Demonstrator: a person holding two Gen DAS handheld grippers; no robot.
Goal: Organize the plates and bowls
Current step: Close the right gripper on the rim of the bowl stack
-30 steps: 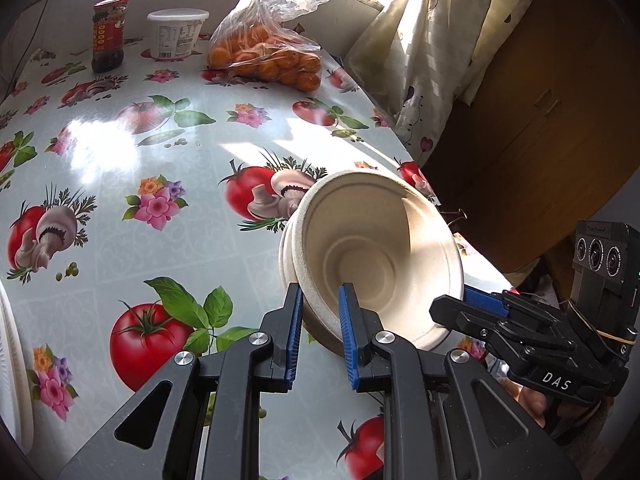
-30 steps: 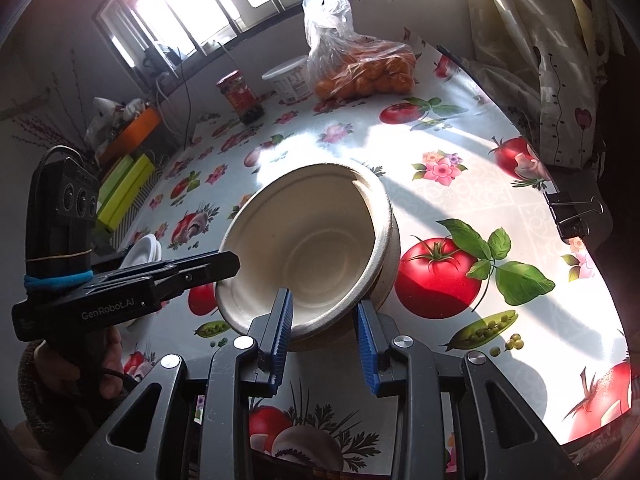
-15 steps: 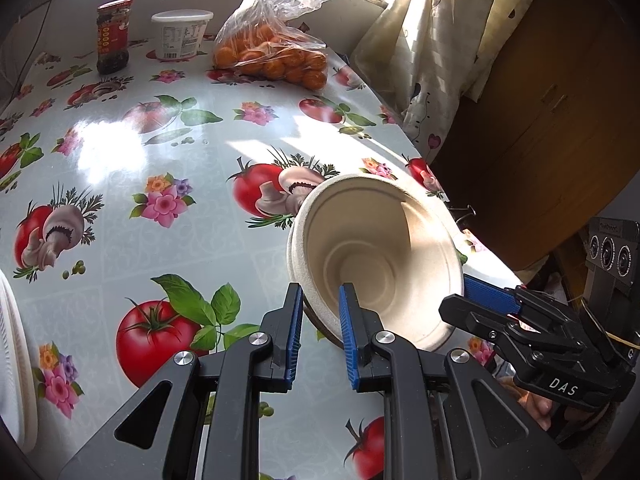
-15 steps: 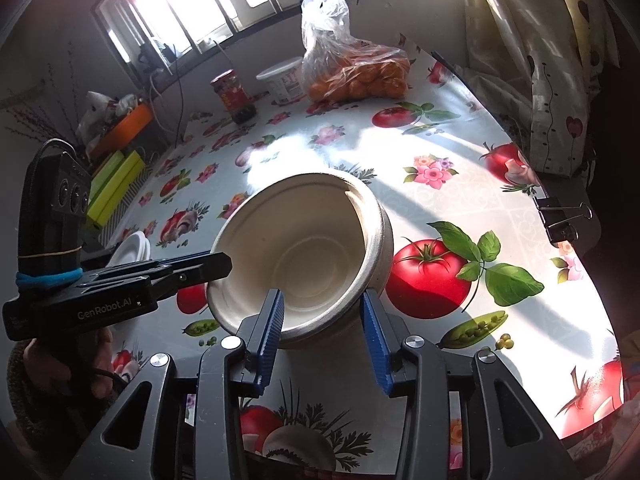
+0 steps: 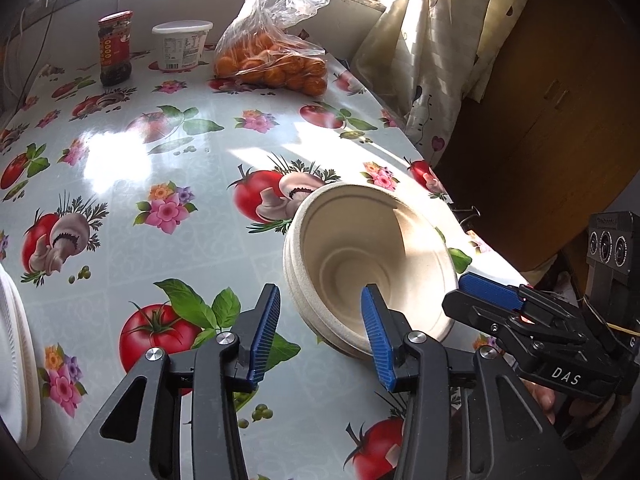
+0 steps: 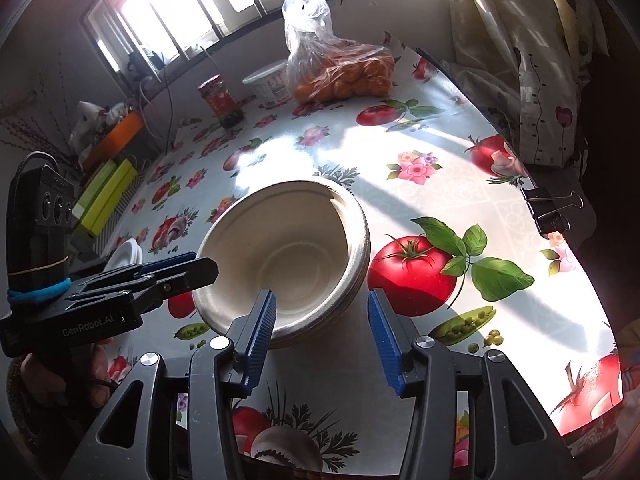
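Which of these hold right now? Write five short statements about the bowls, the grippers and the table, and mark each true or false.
1. The bowls are nested in one stack on the table. True.
2. The left gripper is clamped on the stack's rim. False: its jaws have just been opening and the pads stand clear of the rim, one on each side.
3. The right gripper is open. True: its jaws have just been opening too.
4. The bag of oranges lies inside the top bowl. False: it sits at the far end of the table, near the tub and jar.
5. White plates sit off to one side of the bowls. True.
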